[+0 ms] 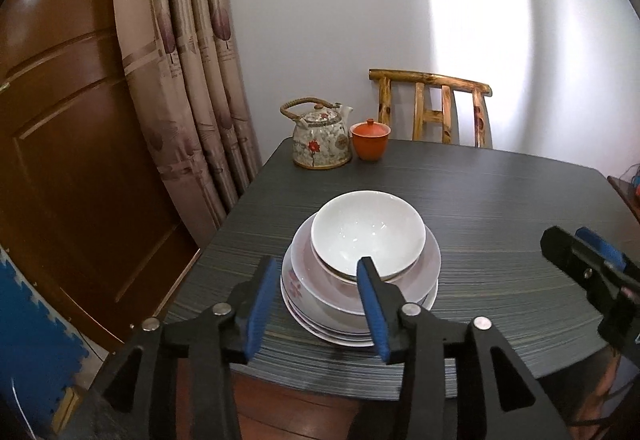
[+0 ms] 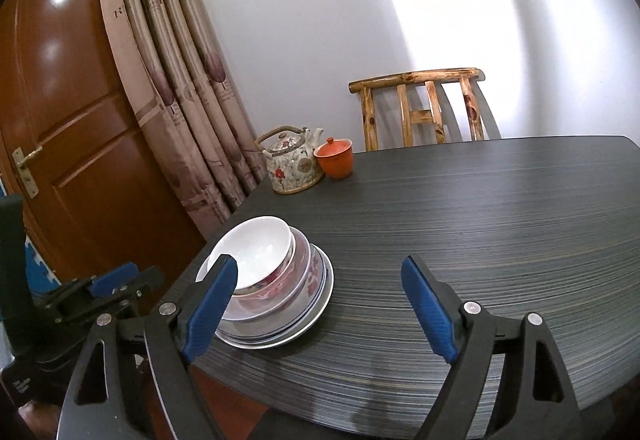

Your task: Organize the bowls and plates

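So the dishes were all in one pile on the dark grey table with the streaky wood-grain top (image 1: 500, 199): a glossy plain white ceramic bowl (image 1: 368, 234) sat on top, nested in a wider pinkish bowl with a little red flower print (image 1: 304, 286), and that sat on a couple of flat white round plates (image 1: 340, 336). In the left wrist view the pile was dead centre, near the table's near edge. The left gripper (image 1: 318, 304), black plastic with ribbed blue rubber pads, hung just in front of the pile with its jaws apart and nothing between them.

The right wrist view put the same stack in the lower left of the frame, and from that side angle you could see stuff the other view hid: a red pattern inside the second bowl and a thin blue rim line on the plates. The right gripper (image 2: 320, 308) had its jaws wide apart over bare tabletop, to the right of the stack, gripping nothing.

Up at the far left corner of the table there was a crackle-glazed floral teapot with a woven rattan handle (image 1: 320, 139), and just beside it a small matte orange lidded cup (image 1: 370, 139). Behind the table stood a knotty rustic wooden chair (image 1: 432, 107). Only the right view showed the brass lever handle (image 2: 26, 161) on the shiny brown panelled door (image 2: 72, 87), next to the beige satin curtain (image 2: 168, 51).
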A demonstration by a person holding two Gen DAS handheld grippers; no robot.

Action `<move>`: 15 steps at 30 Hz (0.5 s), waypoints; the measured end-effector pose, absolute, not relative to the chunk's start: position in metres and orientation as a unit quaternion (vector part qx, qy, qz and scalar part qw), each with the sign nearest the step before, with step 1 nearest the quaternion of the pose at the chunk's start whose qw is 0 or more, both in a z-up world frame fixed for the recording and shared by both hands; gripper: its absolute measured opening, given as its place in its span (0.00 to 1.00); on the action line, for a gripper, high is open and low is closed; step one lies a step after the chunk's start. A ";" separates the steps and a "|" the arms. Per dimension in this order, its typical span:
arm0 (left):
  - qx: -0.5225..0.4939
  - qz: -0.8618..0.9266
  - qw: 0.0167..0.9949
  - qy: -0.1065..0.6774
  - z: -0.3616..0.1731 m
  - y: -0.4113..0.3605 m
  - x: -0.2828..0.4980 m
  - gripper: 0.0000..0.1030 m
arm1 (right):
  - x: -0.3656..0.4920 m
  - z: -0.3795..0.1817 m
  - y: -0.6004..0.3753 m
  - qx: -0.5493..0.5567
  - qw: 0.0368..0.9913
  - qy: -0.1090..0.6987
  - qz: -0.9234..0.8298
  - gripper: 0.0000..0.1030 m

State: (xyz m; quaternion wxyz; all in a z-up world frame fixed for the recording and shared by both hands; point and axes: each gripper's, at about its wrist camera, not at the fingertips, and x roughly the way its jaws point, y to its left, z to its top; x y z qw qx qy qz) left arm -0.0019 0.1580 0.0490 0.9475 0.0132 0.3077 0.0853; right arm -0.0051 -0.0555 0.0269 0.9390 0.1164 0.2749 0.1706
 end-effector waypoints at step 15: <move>0.017 0.092 0.951 0.295 0.054 0.155 -0.010 0.61 | -0.015 0.026 -0.049 0.106 0.938 0.277 0.178 0.82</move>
